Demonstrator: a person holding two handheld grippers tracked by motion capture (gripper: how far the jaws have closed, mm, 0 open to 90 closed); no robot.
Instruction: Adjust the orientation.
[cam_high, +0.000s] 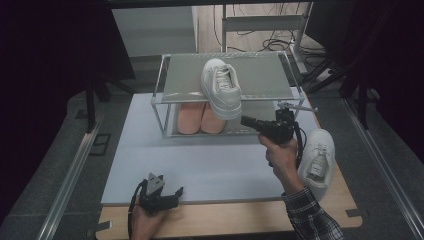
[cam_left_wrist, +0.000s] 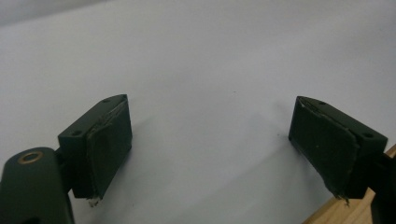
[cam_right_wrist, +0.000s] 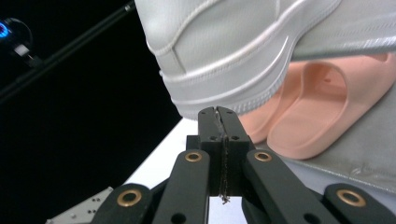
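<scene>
A white sneaker lies on the top shelf of a small metal rack, its heel overhanging the front edge. My right gripper is shut with nothing between its pads, just in front of that heel and a little below it; in the right gripper view the closed tips sit right under the sneaker's heel. A pair of pink slides rests on the lower shelf. A second white sneaker lies on the table at the right. My left gripper rests open near the front edge, jaws wide over the bare mat.
A pale grey mat covers the wooden table. Metal rails run along both sides of the table. Behind the rack are cables and a stand on the floor.
</scene>
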